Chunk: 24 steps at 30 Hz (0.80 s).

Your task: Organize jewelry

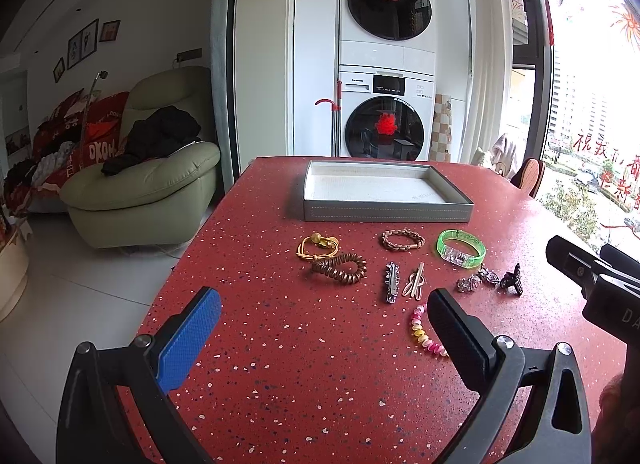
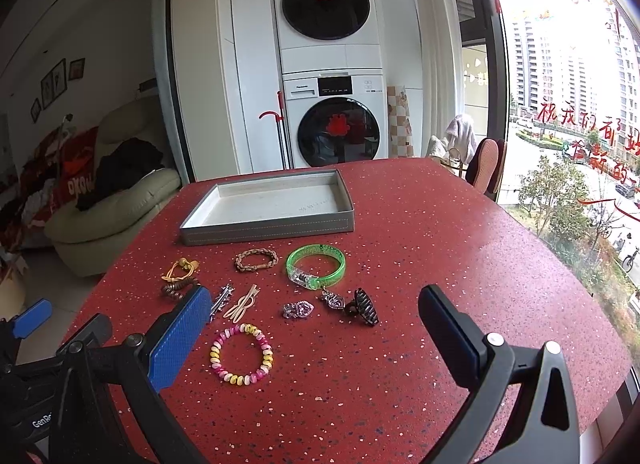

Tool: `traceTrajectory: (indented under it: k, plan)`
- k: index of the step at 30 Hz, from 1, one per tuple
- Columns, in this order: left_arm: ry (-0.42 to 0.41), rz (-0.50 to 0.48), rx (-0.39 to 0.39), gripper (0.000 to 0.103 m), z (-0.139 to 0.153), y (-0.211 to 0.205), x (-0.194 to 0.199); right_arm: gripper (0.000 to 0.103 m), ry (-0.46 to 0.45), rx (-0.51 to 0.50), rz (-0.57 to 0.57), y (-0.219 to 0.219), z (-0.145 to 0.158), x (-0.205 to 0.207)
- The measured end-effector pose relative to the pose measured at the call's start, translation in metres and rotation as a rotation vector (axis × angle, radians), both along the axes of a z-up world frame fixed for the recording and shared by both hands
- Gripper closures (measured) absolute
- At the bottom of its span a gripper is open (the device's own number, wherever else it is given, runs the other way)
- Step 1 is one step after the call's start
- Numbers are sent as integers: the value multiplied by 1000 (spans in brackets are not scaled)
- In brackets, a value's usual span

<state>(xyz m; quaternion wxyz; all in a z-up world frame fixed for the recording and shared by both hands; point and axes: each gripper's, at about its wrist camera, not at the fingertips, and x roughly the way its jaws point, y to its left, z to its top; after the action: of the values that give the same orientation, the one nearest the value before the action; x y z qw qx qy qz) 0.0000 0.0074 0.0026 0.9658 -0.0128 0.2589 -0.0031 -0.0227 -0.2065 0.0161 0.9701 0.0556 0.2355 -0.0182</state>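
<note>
Red speckled table point(image 1: 320, 364) ahead. Beyond it, 2 white front-load machines point(image 1: 386, 64) stacked in a white alcove. Left: pale green armchair point(image 1: 152, 184) with dark clothes, framed pictures point(image 1: 86, 42), white tile floor. Right: bright daylight window point(image 2: 568, 64), red decals.

Daylight strong from window point(image 2: 568, 112) at right — panes blown out. Red surface point(image 2: 440, 224) evenly lit, mild sheen, soft shadows. Left room dimmer. Heavy fisheye bowing, dark corner vignette — focus sharp.
</note>
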Motion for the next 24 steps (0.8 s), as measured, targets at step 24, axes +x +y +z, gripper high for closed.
traceTrajectory:
  k: [24]
  plan:
    - [25,1,-5,0,-3,1,2,0,-1,2,3,2,-1,-2]
